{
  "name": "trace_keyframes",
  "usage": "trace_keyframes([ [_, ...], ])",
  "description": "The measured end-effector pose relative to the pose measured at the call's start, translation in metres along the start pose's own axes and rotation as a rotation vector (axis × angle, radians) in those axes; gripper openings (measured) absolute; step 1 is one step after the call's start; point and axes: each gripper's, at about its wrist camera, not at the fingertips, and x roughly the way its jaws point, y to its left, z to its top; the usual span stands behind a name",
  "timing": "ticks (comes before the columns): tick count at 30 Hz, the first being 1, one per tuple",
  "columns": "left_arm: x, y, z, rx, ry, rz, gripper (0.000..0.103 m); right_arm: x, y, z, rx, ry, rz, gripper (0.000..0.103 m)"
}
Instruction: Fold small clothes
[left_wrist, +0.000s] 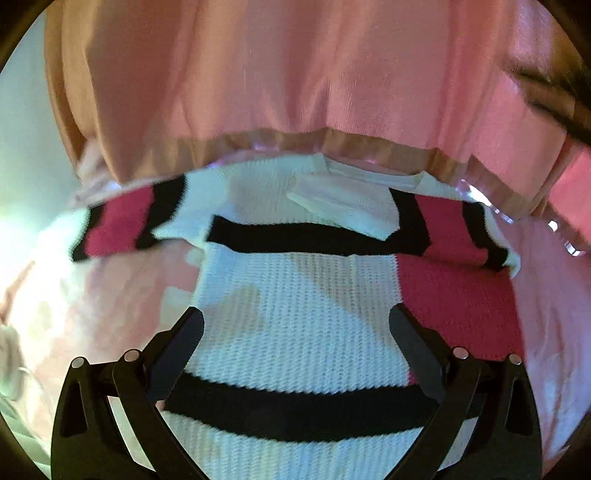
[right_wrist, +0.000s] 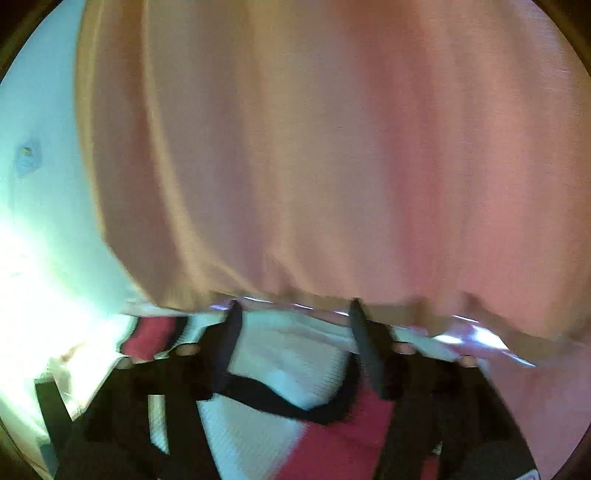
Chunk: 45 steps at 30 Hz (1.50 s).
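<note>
Left wrist view: The sweater (left_wrist: 295, 314), a white knit with black bands and red panels, lies spread across the centre and lower half of the frame on a pink sheet (left_wrist: 554, 314). A pink curtain (left_wrist: 295, 74) fills the upper half. A sleeve is folded across the chest in the centre right of the frame. The left gripper (left_wrist: 295, 317) sits low over the body panel, jaws wide apart, holding nothing. It points forward along the garment toward the collar.

To do the fold well, judge the grip point at an edge or hem, close on one layer only, and lift evenly so the knit does not bunch.

Right wrist view: The image is blurred. The sweater occupies the lower centre of the frame. The right gripper (right_wrist: 295, 306) reaches toward the collar edge at the curtain's hem, jaws apart; no cloth is visibly pinched. It is angled shallow, near the surface.
</note>
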Motion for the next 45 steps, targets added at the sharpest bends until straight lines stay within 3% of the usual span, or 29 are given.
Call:
trace_keyframes([
  [3, 0.022, 0.004, 0.017, -0.056, 0.027, -0.044, 0.098, -0.005, -0.053, -0.045, 0.020, 0.120, -0.187, 0.062],
  [6, 0.058, 0.004, 0.044, -0.133, 0.065, -0.090, 0.098, 0.016, -0.102, -0.092, 0.109, 0.263, -0.265, 0.062],
  [9, 0.109, 0.011, 0.067, -0.263, 0.116, -0.110, 0.098, 0.037, -0.115, -0.131, 0.087, 0.377, -0.290, 0.062],
  [12, 0.151, 0.015, 0.080, -0.345, 0.118, -0.091, 0.098, 0.070, -0.108, -0.158, 0.053, 0.442, -0.253, 0.062],
  [16, 0.185, 0.006, 0.090, -0.365, 0.096, -0.065, 0.097, 0.100, -0.111, -0.165, 0.107, 0.437, -0.235, 0.062],
  [17, 0.186, 0.000, 0.093, -0.340, 0.071, -0.033, 0.090, 0.102, -0.115, -0.163, 0.153, 0.416, -0.233, 0.060],
  [19, 0.186, -0.013, 0.100, -0.259, 0.052, -0.028, 0.038, 0.105, -0.121, -0.154, 0.197, 0.392, -0.229, 0.018],
  [20, 0.186, -0.019, 0.103, -0.220, 0.068, -0.049, 0.015, 0.101, -0.123, -0.148, 0.208, 0.372, -0.223, 0.013],
  [21, 0.182, -0.020, 0.105, -0.223, 0.062, -0.064, 0.010, 0.094, -0.125, -0.141, 0.212, 0.339, -0.225, 0.012],
  [23, 0.165, -0.012, 0.106, -0.255, 0.007, -0.099, 0.009, 0.074, -0.124, -0.121, 0.200, 0.264, -0.232, 0.012],
  [25, 0.157, -0.008, 0.099, -0.248, 0.013, -0.102, 0.009, 0.060, -0.128, -0.114, 0.146, 0.215, -0.252, 0.011],
  [26, 0.158, -0.007, 0.094, -0.239, 0.028, -0.080, 0.009, 0.065, -0.129, -0.119, 0.114, 0.233, -0.283, 0.012],
  [28, 0.172, -0.001, 0.076, -0.220, 0.080, -0.044, 0.009, 0.091, -0.146, -0.150, 0.154, 0.362, -0.305, 0.012],
  [29, 0.168, 0.002, 0.071, -0.224, 0.038, -0.066, 0.009, 0.101, -0.151, -0.160, 0.173, 0.400, -0.306, 0.012],
  [31, 0.165, 0.003, 0.069, -0.215, 0.046, -0.070, 0.009, 0.098, -0.146, -0.157, 0.140, 0.388, -0.327, 0.013],
  [34, 0.161, 0.012, 0.072, -0.250, 0.061, -0.085, 0.009, 0.080, -0.138, -0.140, 0.162, 0.335, -0.290, 0.014],
  [38, 0.164, 0.007, 0.071, -0.204, 0.054, -0.059, 0.013, 0.090, -0.147, -0.162, 0.153, 0.438, -0.318, 0.024],
  [40, 0.159, 0.005, 0.072, -0.183, 0.045, -0.055, 0.020, 0.067, -0.142, -0.155, 0.147, 0.426, -0.333, 0.028],
  [41, 0.151, 0.008, 0.072, -0.192, 0.037, -0.061, 0.034, 0.052, -0.135, -0.145, 0.127, 0.389, -0.345, 0.029],
  [42, 0.142, 0.013, 0.072, -0.211, 0.027, -0.073, 0.049, 0.040, -0.128, -0.137, 0.123, 0.342, -0.345, 0.035],
  [45, 0.118, 0.047, 0.070, -0.284, -0.017, -0.097, 0.063, 0.014, -0.112, -0.116, 0.162, 0.246, -0.310, 0.039],
])
